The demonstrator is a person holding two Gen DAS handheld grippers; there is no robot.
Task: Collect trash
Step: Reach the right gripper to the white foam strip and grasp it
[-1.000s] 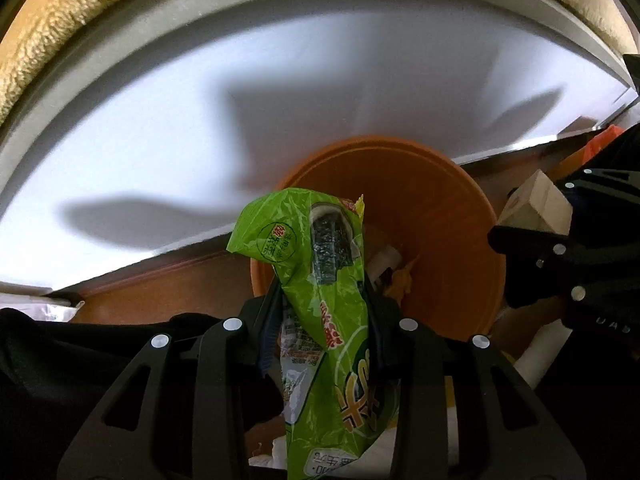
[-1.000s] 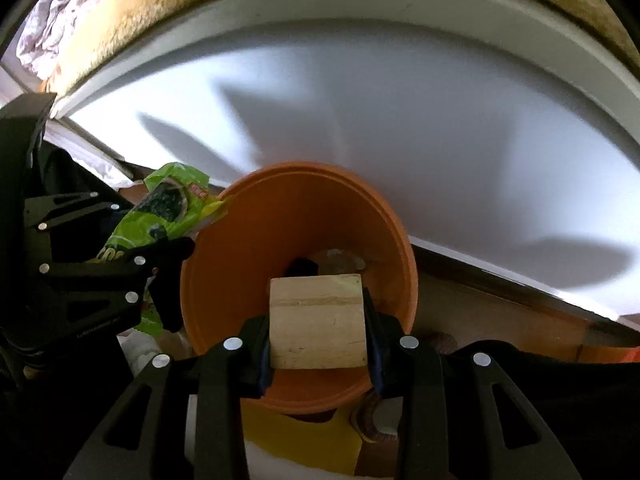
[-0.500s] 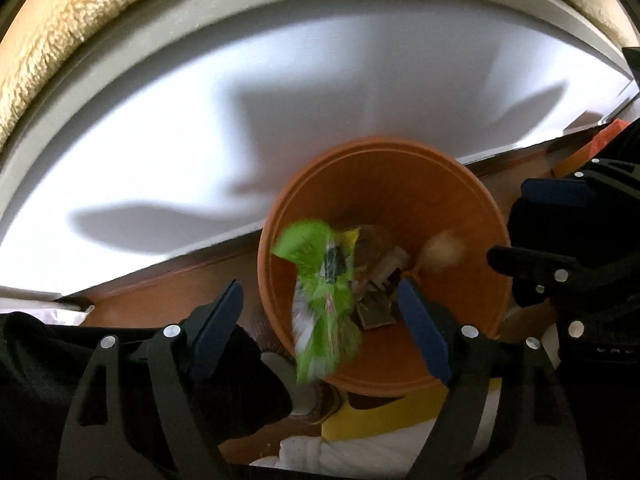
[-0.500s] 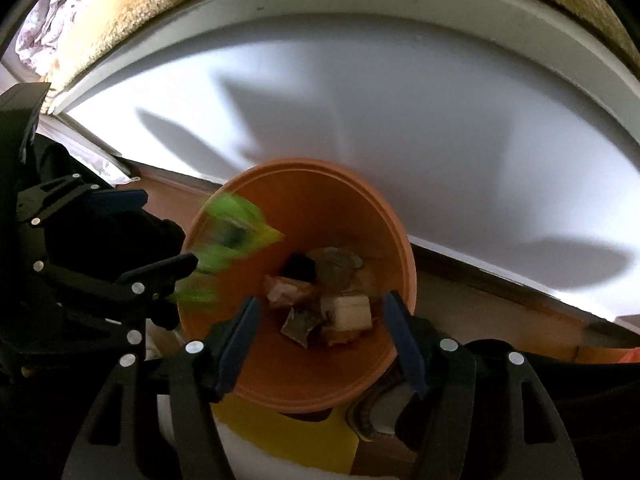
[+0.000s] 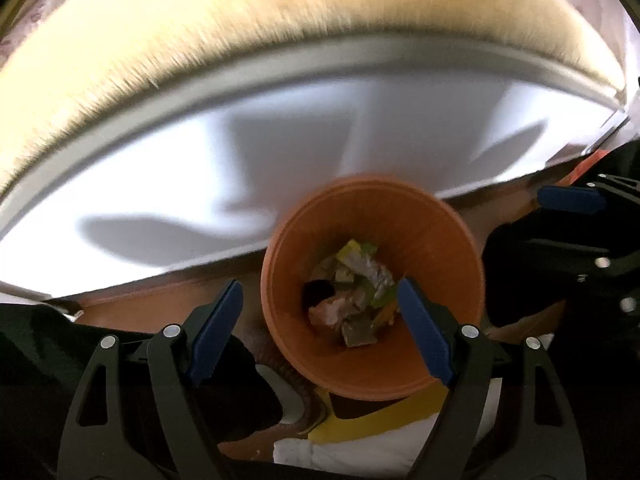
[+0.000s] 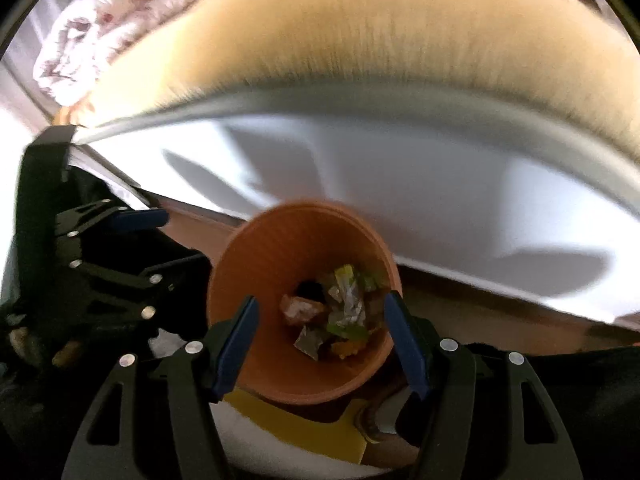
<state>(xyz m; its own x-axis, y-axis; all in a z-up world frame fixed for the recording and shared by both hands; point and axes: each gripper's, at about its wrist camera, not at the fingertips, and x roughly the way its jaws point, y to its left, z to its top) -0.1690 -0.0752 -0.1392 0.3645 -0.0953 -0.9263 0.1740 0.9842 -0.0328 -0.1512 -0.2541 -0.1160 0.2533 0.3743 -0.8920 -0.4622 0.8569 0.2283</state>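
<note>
An orange trash bin (image 5: 432, 240) stands on the floor below both grippers; it also shows in the right wrist view (image 6: 256, 276). Inside lies a heap of trash: the green snack wrapper (image 5: 366, 272), (image 6: 347, 304), a wooden block (image 5: 330, 314), (image 6: 300, 309) and other scraps. My left gripper (image 5: 320, 328) is open and empty above the bin's near rim. My right gripper (image 6: 322, 340) is open and empty over the same bin. Each gripper shows at the side of the other's view.
A white table edge (image 5: 200, 200) with a furry beige cover (image 5: 240, 28) runs behind the bin. A yellow item (image 5: 372, 416) and white fabric (image 5: 360, 452) lie below the bin. Folded floral bedding (image 6: 104, 36) sits at the far left.
Both grippers opened and let go: the green wrapper and the wooden block fell into the bin. Both grippers have since risen, so the bin looks smaller and more of the table shows.
</note>
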